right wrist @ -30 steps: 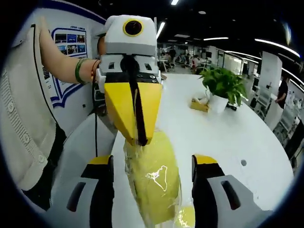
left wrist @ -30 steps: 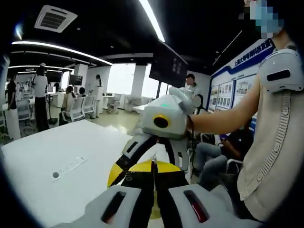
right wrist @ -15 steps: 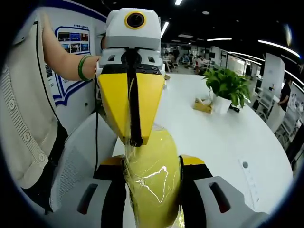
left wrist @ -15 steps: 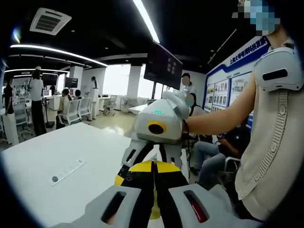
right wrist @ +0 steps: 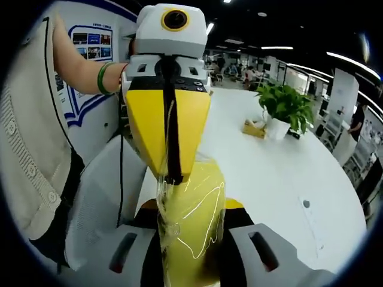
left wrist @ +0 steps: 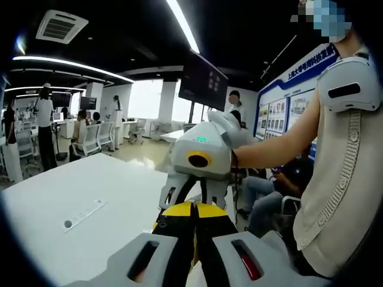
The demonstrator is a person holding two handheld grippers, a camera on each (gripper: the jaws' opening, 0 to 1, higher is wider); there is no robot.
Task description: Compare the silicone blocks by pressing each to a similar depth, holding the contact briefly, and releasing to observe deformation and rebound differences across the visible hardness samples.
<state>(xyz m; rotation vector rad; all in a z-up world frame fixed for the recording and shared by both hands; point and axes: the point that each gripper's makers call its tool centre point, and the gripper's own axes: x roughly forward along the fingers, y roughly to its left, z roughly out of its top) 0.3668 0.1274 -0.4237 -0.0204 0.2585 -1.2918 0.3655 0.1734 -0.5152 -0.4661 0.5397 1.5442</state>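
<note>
In the right gripper view, a yellow silicone block (right wrist: 192, 230) wrapped in clear film stands upright between my right gripper's (right wrist: 191, 210) jaws, which press on both its sides. My left gripper (right wrist: 172, 174) comes down from above with its yellow jaws shut, pinching the block's top edge and film. In the left gripper view, my left gripper (left wrist: 192, 210) is shut at the bottom centre. Facing it from just beyond is the right gripper (left wrist: 192, 194), white-bodied. A sliver of the yellow block (left wrist: 157, 226) shows beside the jaws.
A long white table (right wrist: 269, 167) stretches ahead with a potted plant (right wrist: 281, 107) and a small yellow box (right wrist: 254, 131) far along it. A flat strip (left wrist: 84, 214) lies on the table. The person's torso (right wrist: 36, 155) is close by. People and chairs (left wrist: 96, 136) stand far behind.
My right gripper's jaws have gone from wide apart to pressing against the block's sides. The left gripper has stayed shut on the block's top.
</note>
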